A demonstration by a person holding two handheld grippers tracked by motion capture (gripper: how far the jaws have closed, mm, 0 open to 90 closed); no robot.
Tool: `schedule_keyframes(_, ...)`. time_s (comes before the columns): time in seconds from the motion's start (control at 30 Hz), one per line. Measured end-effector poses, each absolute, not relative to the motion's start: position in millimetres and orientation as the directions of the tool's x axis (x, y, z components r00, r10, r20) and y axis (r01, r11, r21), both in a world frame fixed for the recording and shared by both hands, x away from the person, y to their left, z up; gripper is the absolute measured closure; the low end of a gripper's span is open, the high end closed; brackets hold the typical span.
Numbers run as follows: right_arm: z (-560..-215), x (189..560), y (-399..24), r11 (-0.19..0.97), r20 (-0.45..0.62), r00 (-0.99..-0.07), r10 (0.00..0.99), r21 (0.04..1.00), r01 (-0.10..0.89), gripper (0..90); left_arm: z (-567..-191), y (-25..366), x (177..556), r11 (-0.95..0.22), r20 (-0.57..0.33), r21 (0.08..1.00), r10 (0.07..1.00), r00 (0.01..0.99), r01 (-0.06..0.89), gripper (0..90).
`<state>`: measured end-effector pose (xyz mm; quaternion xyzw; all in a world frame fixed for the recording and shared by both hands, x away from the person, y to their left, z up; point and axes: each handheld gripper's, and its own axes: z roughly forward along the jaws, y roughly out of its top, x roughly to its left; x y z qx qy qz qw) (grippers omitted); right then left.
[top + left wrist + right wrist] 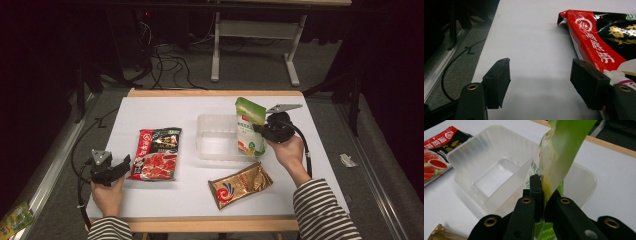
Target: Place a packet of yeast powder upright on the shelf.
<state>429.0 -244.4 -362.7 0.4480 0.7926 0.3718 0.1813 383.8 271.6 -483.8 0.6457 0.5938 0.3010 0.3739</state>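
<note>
Three packets are in play, and the green packet (250, 126) is the one in hand: the right gripper (541, 195) pinches its edge tight and holds it upright over the right end of the clear plastic tub (212, 145). Next, I judge, it must be lowered inside and let go. The left gripper (540, 82) rests on the table with jaws apart, empty, beside the red packet (156, 154).

The white surface (165, 200) is lit evenly from above; surroundings are left dark, and glare is seen on the red packet (599, 45).
</note>
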Motion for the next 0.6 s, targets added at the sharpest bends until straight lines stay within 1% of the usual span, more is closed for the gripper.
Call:
schedule_keyframes(0.5,-379,420,-248,0.311,0.052,-0.522,0.851,0.751,0.582,89.8,-484,271,384,-0.015,-0.055,0.840,0.992,0.112,0.542,32.9)
schedule_keyframes(0.6,-381,420,-247,0.326,0.034,-0.523,0.852,0.747,0.579,89.9,-484,271,384,-0.016,-0.054,0.840,0.992,0.112,0.542,32.9)
